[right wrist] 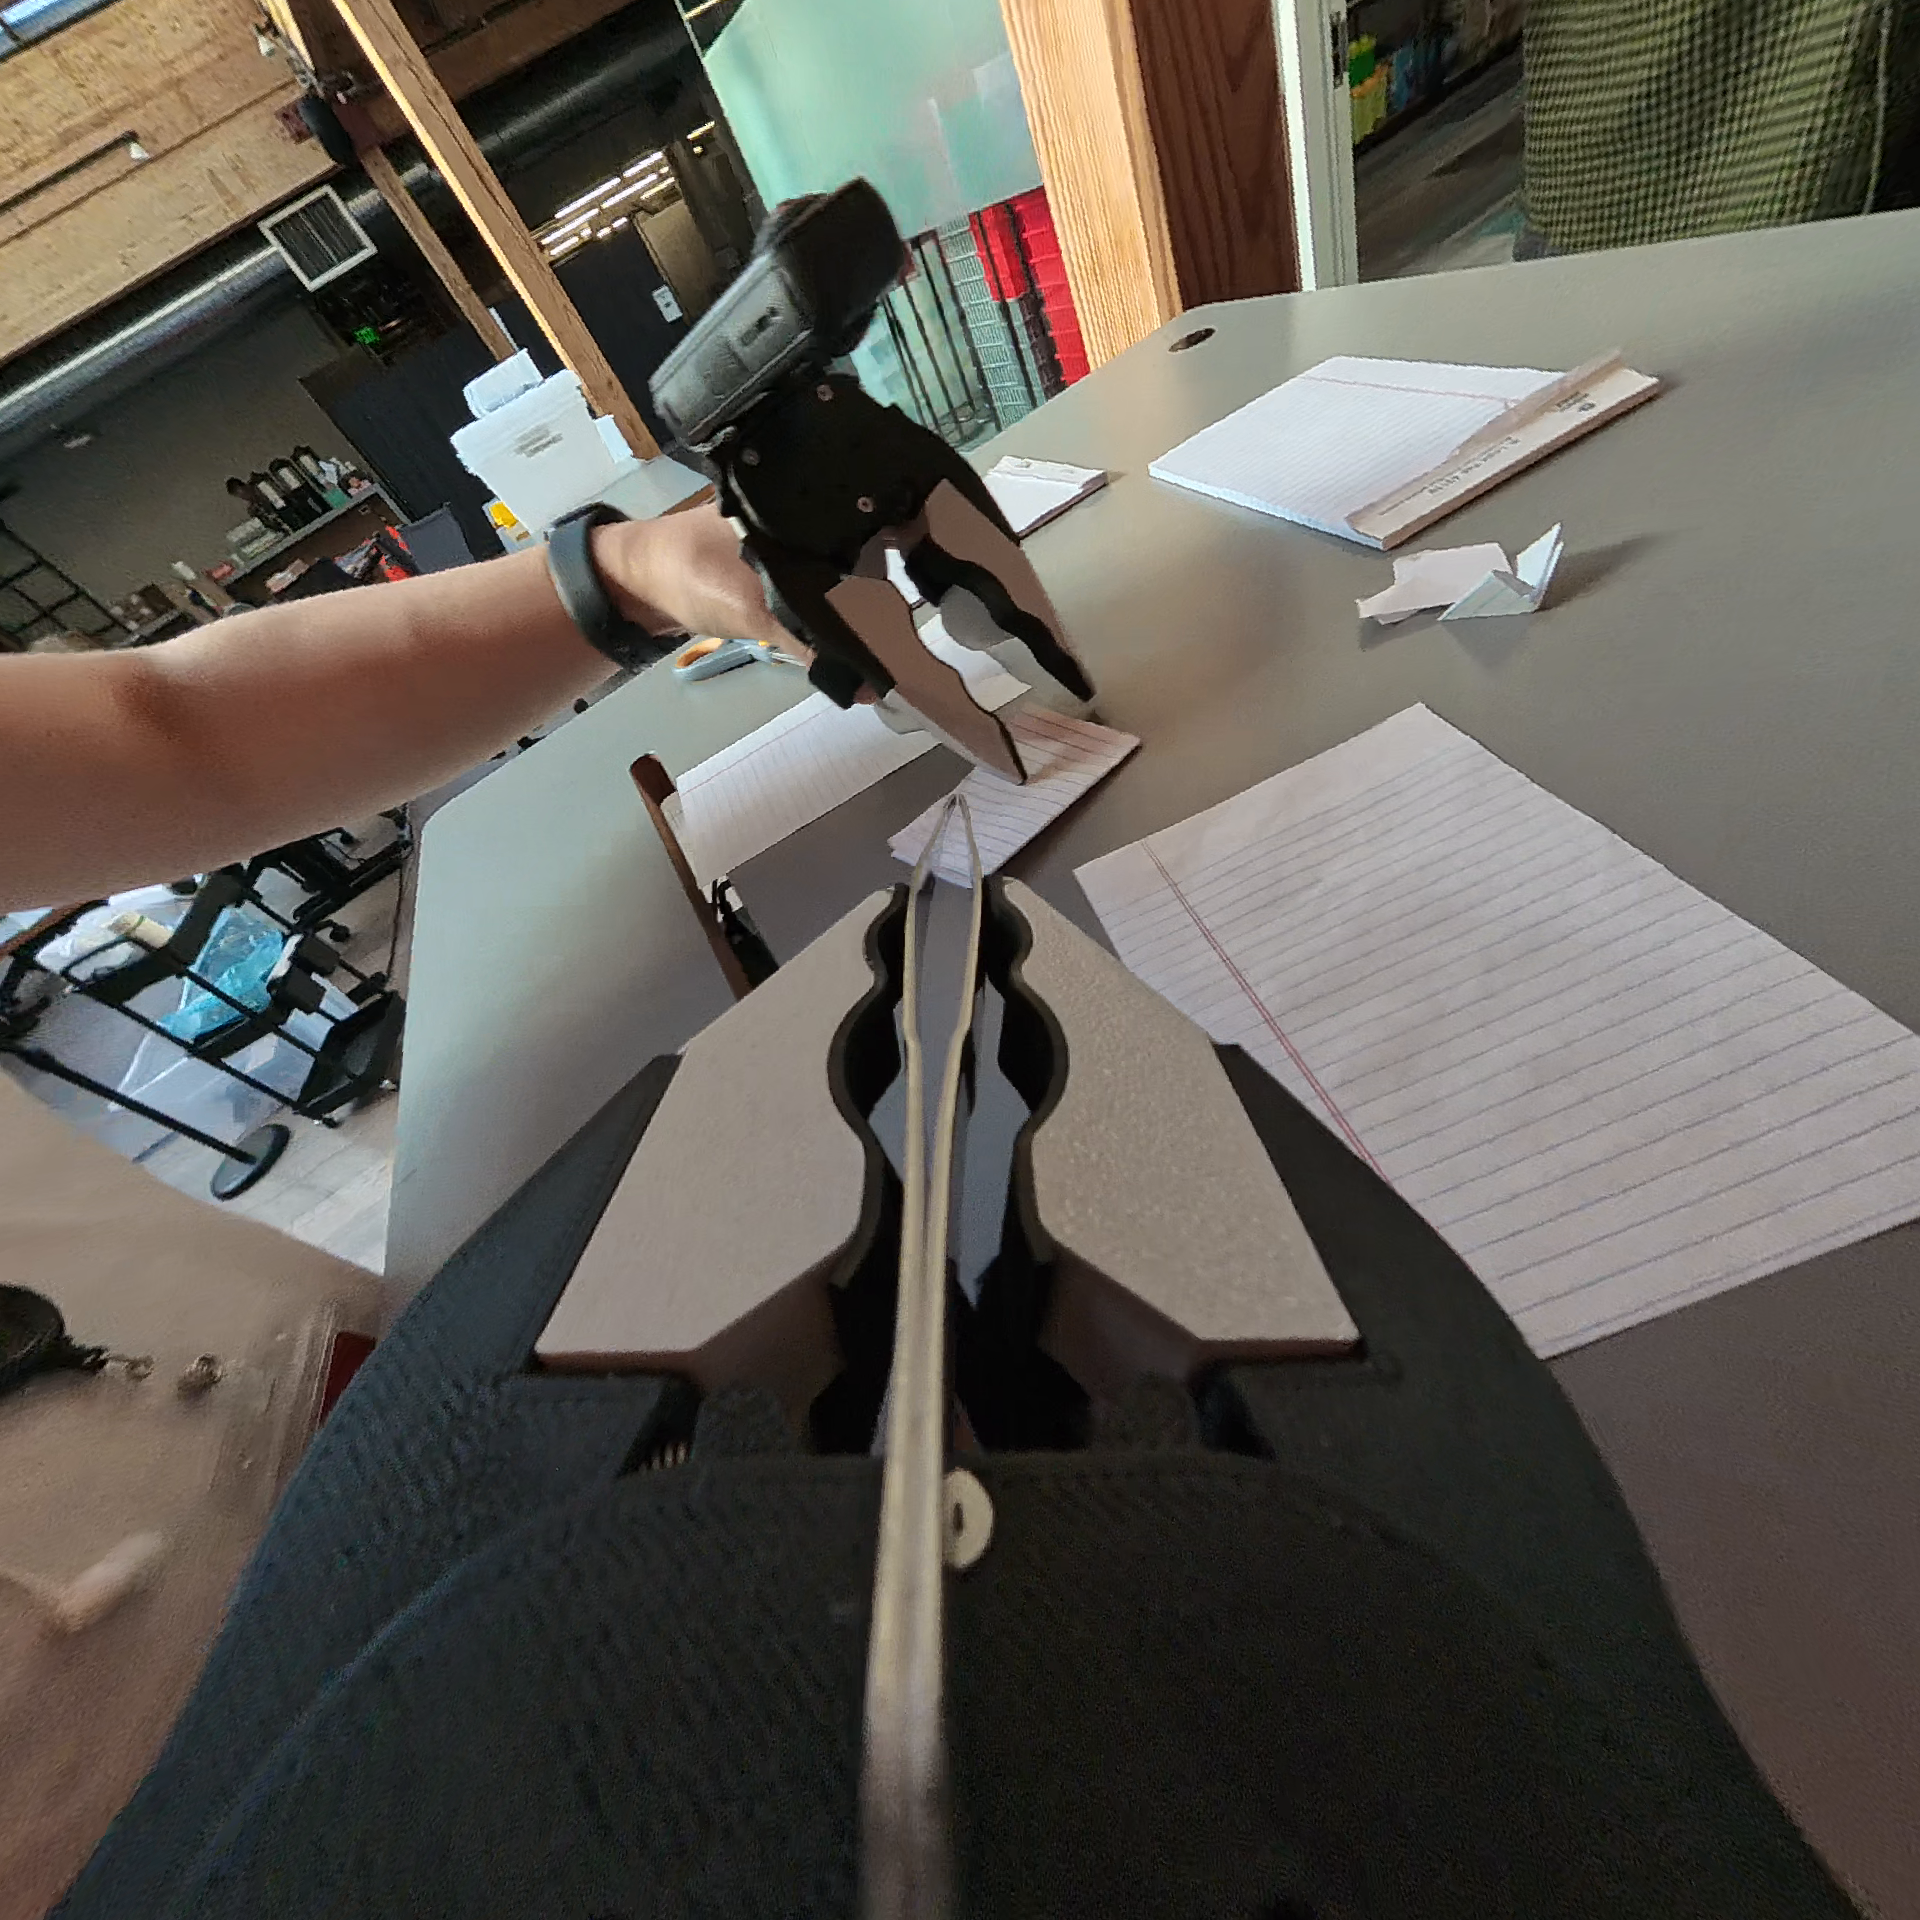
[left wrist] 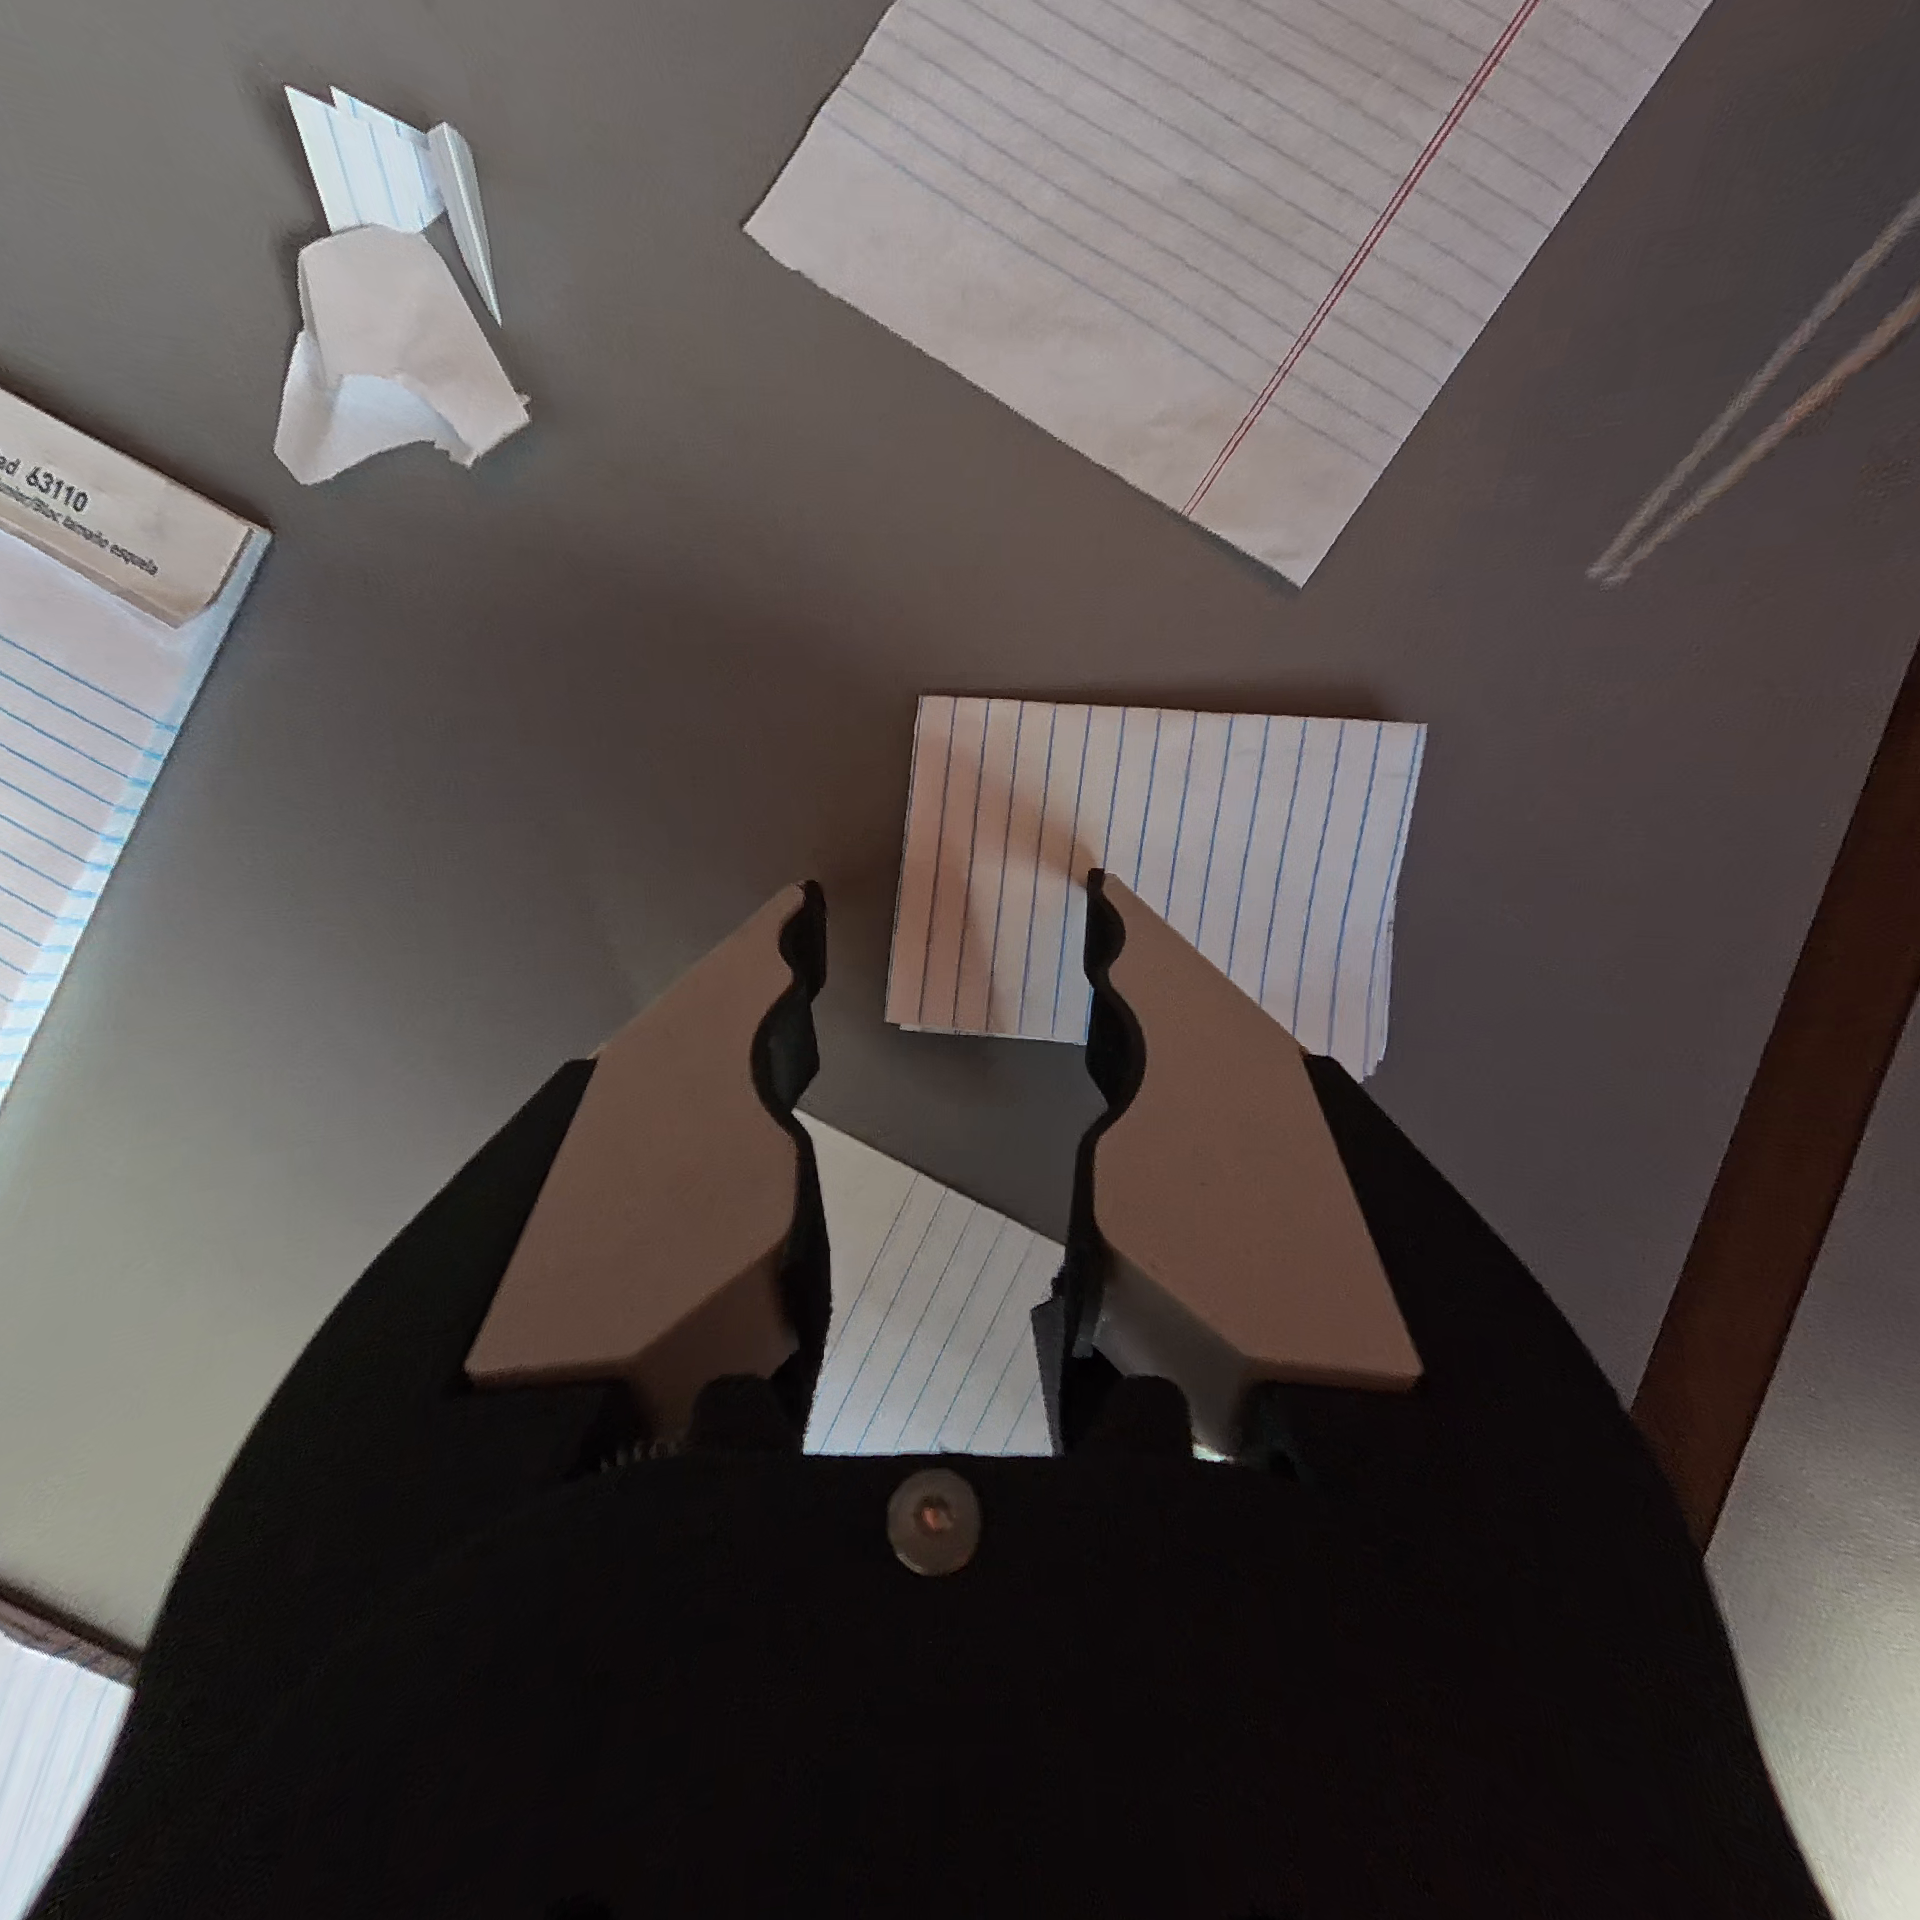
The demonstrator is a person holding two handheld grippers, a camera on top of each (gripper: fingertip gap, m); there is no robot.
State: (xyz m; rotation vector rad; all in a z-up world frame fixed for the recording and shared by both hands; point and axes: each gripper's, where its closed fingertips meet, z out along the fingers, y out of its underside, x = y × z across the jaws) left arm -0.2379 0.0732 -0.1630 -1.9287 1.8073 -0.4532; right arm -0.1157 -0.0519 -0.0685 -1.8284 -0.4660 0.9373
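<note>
Grey tabletop (left wrist: 436,831), matte, scattered with ruled paper; an open workshop lies beyond it in the right wrist view. My left gripper (left wrist: 951,894) points down at the surface with its jaws apart and nothing between them; the right-hand fingertip overlaps the near left part of a small folded ruled sheet (left wrist: 1153,862), the other tip hangs over bare table just beside the sheet's left edge. Contact with the paper: cannot tell. The sheet lies directly ahead of this gripper and slightly to its right, ruled lines running away from me, long side across. My right gripper (right wrist: 940,904) is clamped on a pair of long metal tweezers (right wrist: 920,1143), which run lengthwise between the fingers, their pointed tip reaching just to the near corner of the same folded sheet (right wrist: 1023,800). Left gripper is clearly nearer the sheet. A full ruled sheet with a red margin (left wrist: 1195,249) lies beyond it, well apart. Crumpled paper scraps (left wrist: 390,312) sit far left; a writing pad (left wrist: 73,727) at the left edge. Scissors with orange handles (right wrist: 727,657) lie behind my left hand (right wrist: 696,582).
</note>
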